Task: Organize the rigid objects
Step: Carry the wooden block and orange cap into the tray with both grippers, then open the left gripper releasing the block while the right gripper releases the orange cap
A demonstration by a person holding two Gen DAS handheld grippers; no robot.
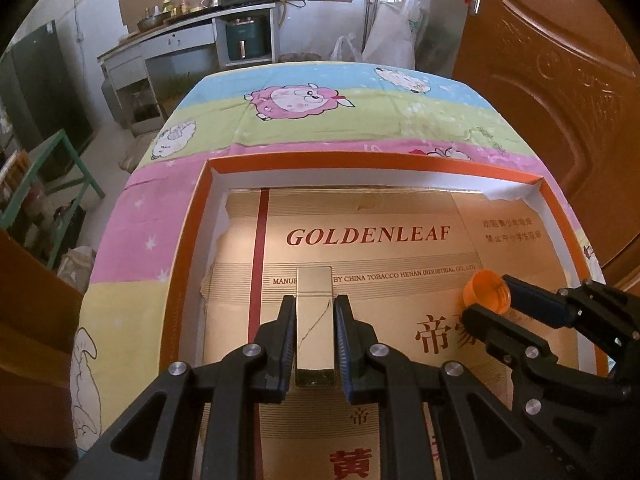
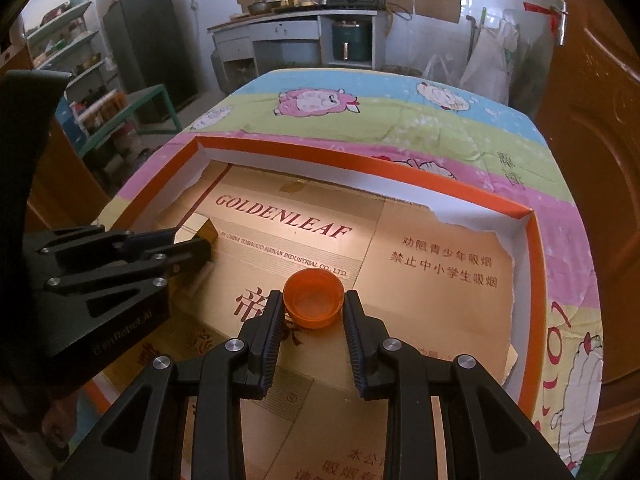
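My left gripper (image 1: 314,304) is shut on a gold rectangular box (image 1: 314,320), held lengthwise between the fingers over the orange-rimmed tray (image 1: 188,240). My right gripper (image 2: 313,298) is shut on an orange bottle cap (image 2: 313,300), open side up, over the tray's cardboard lining (image 2: 432,292). In the left wrist view the right gripper (image 1: 486,298) and the cap (image 1: 486,291) show at the right. In the right wrist view the left gripper (image 2: 192,242) shows at the left with the gold box's end (image 2: 208,231) sticking out.
The tray (image 2: 532,240) lies on a table with a cartoon sheep cloth (image 1: 304,116). A brown door (image 1: 560,80) stands to the right. A kitchen counter (image 1: 192,20), a green stool (image 1: 60,164) and shelves (image 2: 68,40) stand beyond the table.
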